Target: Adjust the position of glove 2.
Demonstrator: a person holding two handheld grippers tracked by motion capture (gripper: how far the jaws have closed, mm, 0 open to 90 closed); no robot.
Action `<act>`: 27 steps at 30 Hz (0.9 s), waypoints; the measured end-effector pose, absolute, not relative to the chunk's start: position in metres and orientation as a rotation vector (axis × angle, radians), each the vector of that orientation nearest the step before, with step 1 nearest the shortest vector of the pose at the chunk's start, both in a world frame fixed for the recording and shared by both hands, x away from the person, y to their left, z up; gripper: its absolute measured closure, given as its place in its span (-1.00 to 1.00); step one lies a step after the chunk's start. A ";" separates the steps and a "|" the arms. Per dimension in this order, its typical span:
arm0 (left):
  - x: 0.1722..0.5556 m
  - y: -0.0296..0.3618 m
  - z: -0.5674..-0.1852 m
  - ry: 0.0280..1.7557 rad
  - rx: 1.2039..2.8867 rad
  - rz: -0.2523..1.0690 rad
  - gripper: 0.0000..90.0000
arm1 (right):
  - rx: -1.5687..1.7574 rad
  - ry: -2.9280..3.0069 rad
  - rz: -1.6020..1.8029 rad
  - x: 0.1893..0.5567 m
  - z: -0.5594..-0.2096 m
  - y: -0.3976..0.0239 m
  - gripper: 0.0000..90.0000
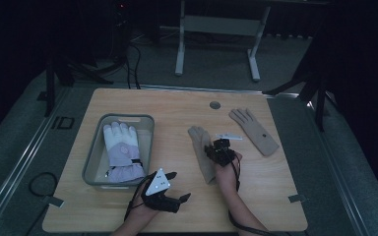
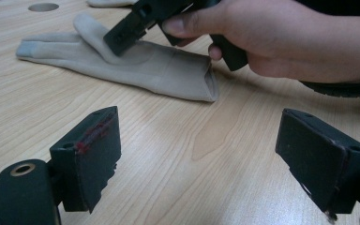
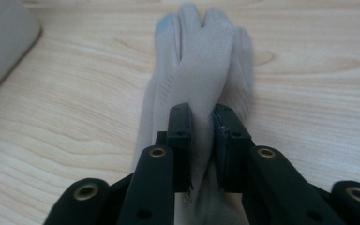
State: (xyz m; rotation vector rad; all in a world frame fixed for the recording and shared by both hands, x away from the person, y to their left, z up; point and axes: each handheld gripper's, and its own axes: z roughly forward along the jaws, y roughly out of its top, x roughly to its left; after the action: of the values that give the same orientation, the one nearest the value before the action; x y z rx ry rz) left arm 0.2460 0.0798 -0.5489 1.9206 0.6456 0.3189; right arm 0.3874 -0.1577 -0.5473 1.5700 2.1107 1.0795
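Observation:
A beige glove [image 1: 200,147] lies flat near the table's middle, fingers pointing away; it appears in the left gripper view [image 2: 159,70] and the right gripper view [image 3: 201,61] too. My right gripper [image 3: 201,123] is shut on a raised fold of this glove at its palm, and the hand holding that gripper [image 1: 218,149] sits just right of the glove. A matching second beige glove [image 1: 253,130] lies farther right. My left gripper [image 1: 177,186] hovers near the front edge, open [image 2: 201,145], with bare wood between its jaws.
A grey bin [image 1: 92,157] at the left holds a lavender and white glove [image 1: 123,150]. A round cable hole [image 1: 215,105] sits at the far edge of the table. A small white tag [image 1: 229,136] lies between the two beige gloves.

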 end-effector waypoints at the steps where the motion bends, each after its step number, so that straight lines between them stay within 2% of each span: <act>1: 0.246 0.079 -0.549 0.644 1.924 0.318 -0.68 | 1.571 2.116 1.077 0.387 -0.549 -0.158 0.71; 3: 0.246 0.079 -0.549 0.642 1.926 0.319 -0.68 | 1.568 2.123 1.079 0.388 -0.551 -0.158 0.65; 4: 0.246 0.078 -0.550 0.642 1.929 0.314 -0.68 | 1.559 2.131 1.083 0.388 -0.551 -0.158 0.58; 5: 0.246 0.078 -0.550 0.641 1.933 0.312 -0.68 | 1.547 2.146 1.097 0.388 -0.550 -0.160 0.43; 9: 0.246 0.078 -0.551 0.638 1.936 0.307 -0.68 | 1.474 2.172 1.136 0.388 -0.540 -0.170 0.34; 17: 0.245 0.077 -0.551 0.629 1.936 0.300 -0.68 | 1.182 2.339 1.160 0.392 -0.526 -0.182 0.29; 24: 0.245 0.078 -0.550 0.627 1.929 0.307 -0.68 | 1.051 2.471 1.082 0.392 -0.545 -0.180 0.32; 27: 0.245 0.078 -0.550 0.624 1.930 0.306 -0.68 | 1.024 2.452 1.068 0.387 -0.556 -0.177 0.45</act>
State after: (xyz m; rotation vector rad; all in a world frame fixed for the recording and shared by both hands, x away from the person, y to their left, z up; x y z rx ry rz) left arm 0.2453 0.0776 -0.5502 1.9298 0.6240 0.3064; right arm 0.3874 -0.1770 -0.5557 1.0236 2.4520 1.0680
